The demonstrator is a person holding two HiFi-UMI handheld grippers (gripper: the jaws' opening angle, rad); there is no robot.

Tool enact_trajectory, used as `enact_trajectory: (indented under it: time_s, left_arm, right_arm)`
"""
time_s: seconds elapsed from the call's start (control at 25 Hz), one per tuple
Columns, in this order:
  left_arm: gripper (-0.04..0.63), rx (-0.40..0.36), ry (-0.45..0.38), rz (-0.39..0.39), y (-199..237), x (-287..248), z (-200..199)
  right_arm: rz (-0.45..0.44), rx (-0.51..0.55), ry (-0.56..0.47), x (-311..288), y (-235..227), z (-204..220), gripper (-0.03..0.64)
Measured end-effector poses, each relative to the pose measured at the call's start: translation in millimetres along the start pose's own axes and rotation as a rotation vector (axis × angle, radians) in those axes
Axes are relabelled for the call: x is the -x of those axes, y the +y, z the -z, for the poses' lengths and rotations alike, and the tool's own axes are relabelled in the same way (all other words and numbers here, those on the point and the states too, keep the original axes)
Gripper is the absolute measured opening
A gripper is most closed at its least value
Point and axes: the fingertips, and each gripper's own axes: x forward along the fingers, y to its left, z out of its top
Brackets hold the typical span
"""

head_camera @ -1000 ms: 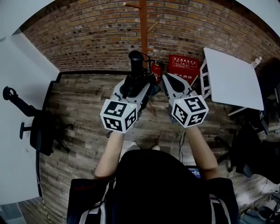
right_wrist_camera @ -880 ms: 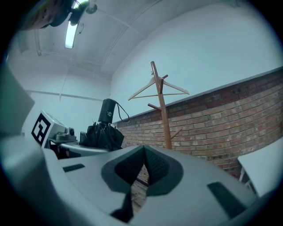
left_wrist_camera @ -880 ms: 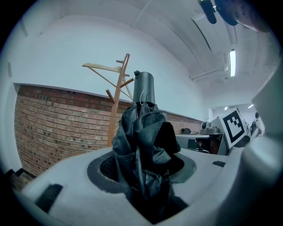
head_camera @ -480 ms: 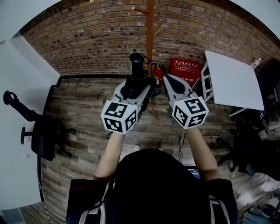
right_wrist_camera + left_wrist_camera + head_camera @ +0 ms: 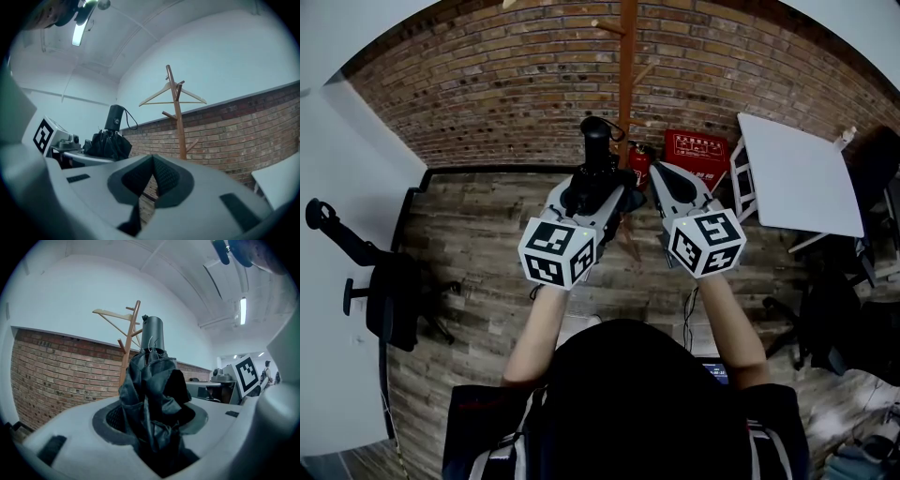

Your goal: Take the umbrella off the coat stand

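In front of a brick wall (image 5: 487, 84), I face a wooden coat stand (image 5: 626, 75). My left gripper (image 5: 592, 187) has its fingers clamped on the bunched black cloth of a folded umbrella (image 5: 594, 142). The umbrella's thick handle points up and its wrist loop hangs free. It sits near the stand's pole, just to the left. The right gripper view shows it apart from the pegs, so I judge the lifting-off is done. My right gripper (image 5: 662, 172) is empty, its fingers together, just right of the umbrella. To finish well, I should squeeze firmly, because slack cloth can slip. I should then draw the umbrella toward me, watching that the loop does not snag a peg or the hanger (image 5: 172, 97) on the stand.
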Motion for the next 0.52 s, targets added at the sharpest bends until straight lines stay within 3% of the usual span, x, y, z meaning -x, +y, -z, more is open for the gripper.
enact_trajectory:
  time_s: [0.52]
  left_arm:
    - [0.232, 0.003, -0.001, 0.006, 4.3, 2.3, 0.4]
  right_arm:
    - [0.005, -0.001, 0.003, -3.3, 3.6, 2.4, 0.028]
